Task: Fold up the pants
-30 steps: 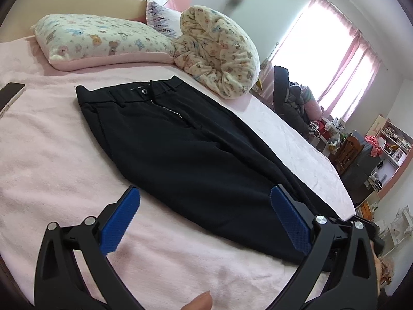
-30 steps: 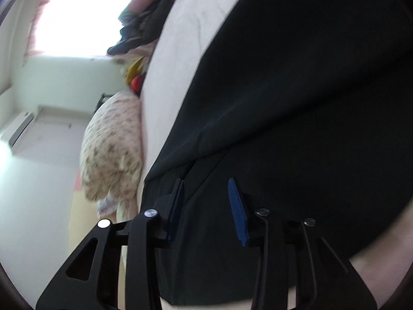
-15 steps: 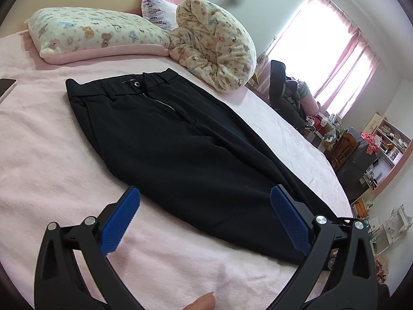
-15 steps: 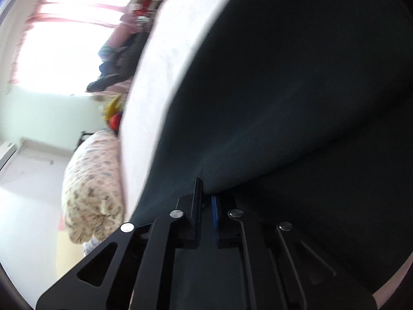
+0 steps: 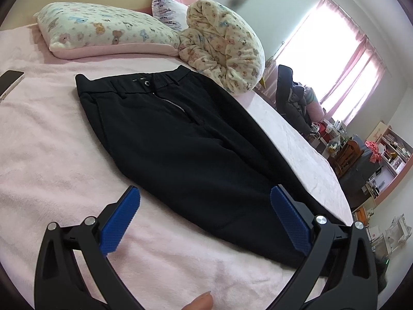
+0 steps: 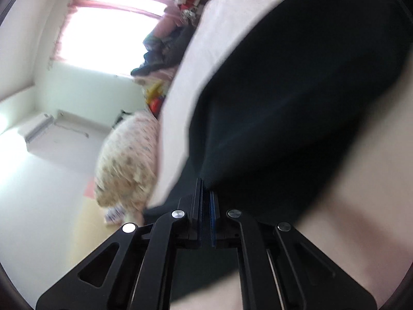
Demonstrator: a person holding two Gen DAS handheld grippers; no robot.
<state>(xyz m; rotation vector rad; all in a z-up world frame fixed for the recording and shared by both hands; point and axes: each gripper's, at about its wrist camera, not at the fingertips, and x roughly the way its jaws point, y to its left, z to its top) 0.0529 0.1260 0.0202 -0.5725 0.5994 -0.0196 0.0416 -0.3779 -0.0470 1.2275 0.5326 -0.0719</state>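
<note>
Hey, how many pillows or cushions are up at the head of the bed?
3. A flat bear-print pillow lies at the left, a bunched-up bear-print cushion sits right of it beside the black pants, and a purple-patterned pillow peeks out behind both. Others may be hidden.

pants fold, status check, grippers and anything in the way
Left gripper open, hovering over the pants, holding nothing. Right gripper shut on a fold of the pants. Pants flat on the bed, waistband near the rolled blanket. Nothing blocking.

Left wrist view looks low along the bed [image 5: 51, 155] toward the pillows [image 5: 103, 31]; right view – rolled sideways, close on the pants [image 6: 296, 90] – shares both.
</note>
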